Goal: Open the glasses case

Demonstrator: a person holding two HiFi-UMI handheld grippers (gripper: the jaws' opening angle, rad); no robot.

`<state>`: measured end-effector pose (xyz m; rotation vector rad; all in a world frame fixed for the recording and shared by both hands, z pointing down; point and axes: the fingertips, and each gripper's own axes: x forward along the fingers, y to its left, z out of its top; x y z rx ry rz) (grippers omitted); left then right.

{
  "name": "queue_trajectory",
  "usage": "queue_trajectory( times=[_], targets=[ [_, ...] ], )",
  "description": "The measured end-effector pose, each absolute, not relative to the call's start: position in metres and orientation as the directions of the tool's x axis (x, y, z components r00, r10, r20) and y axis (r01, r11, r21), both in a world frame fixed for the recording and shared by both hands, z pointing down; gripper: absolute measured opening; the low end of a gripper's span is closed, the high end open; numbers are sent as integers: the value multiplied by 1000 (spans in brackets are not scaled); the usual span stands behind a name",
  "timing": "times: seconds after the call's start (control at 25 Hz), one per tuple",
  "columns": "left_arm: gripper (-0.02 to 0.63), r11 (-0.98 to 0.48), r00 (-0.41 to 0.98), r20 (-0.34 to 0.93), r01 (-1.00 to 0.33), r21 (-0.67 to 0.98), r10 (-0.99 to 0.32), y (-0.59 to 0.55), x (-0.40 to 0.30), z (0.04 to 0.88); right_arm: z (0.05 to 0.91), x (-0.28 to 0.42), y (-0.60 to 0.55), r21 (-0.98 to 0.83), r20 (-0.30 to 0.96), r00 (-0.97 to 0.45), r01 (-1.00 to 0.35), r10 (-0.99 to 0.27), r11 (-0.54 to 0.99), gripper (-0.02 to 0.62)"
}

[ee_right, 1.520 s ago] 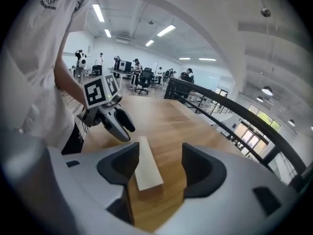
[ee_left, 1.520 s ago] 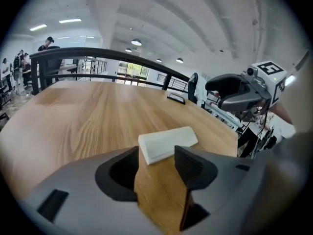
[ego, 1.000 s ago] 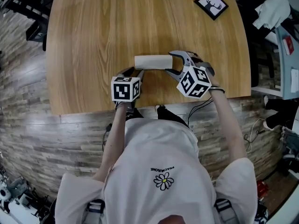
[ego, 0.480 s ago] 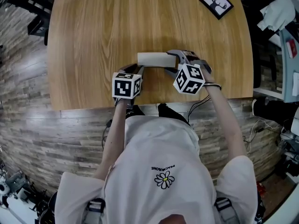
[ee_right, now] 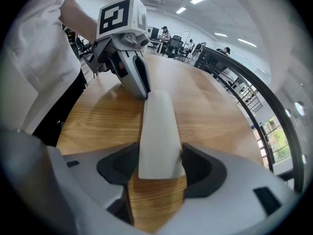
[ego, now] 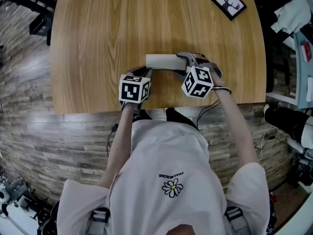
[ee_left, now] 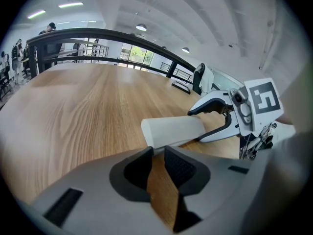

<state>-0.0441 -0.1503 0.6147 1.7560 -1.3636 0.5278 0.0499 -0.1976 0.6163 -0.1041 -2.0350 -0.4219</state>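
The white glasses case [ego: 164, 61] lies shut and flat on the wooden table [ego: 98, 43], near its front edge. My right gripper [ego: 185, 62] straddles the case's right end. In the right gripper view that end of the case [ee_right: 159, 126] fills the gap, and both pads of the right gripper [ee_right: 157, 155] touch its sides. My left gripper [ego: 146, 72] sits at the case's left front corner. Its jaws are closing; in the left gripper view only bare wood shows in the narrow gap of the left gripper [ee_left: 157, 153], and the case [ee_left: 173, 130] lies just beyond the tips.
A small black picture frame [ego: 229, 4] lies at the table's far right corner. The table's front edge [ego: 156, 109] runs just behind both grippers, against the person's body. Clothes and gear [ego: 293, 13] crowd the floor at the right.
The right gripper has sunk down over the case's right end. The left gripper has stayed beside the case's left end.
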Motion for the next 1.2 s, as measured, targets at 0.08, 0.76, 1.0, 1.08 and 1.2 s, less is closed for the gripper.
queue_trajectory(
  times=[0.08, 0.76, 1.0, 1.08, 1.2],
  targets=[
    [94, -67, 321, 745, -934, 350, -584, -151, -44, 615, 617, 50, -198, 259, 868, -485, 248, -112, 934, 264],
    [89, -96, 326, 763, -939, 330, -559, -151, -43, 616, 616, 48, -205, 202, 909, -411, 298, -65, 933, 265],
    [89, -90, 332, 761, -935, 342, -558, -151, -42, 616, 615, 47, -206, 160, 926, -375, 304, -37, 939, 265],
    [89, -91, 333, 760, -935, 342, -558, -151, -43, 617, 613, 47, -207, 119, 926, -379, 279, -5, 953, 265],
    [89, -93, 334, 759, -935, 343, -558, -151, -43, 617, 609, 45, -207, 53, 926, -375, 255, 49, 965, 265]
  ],
)
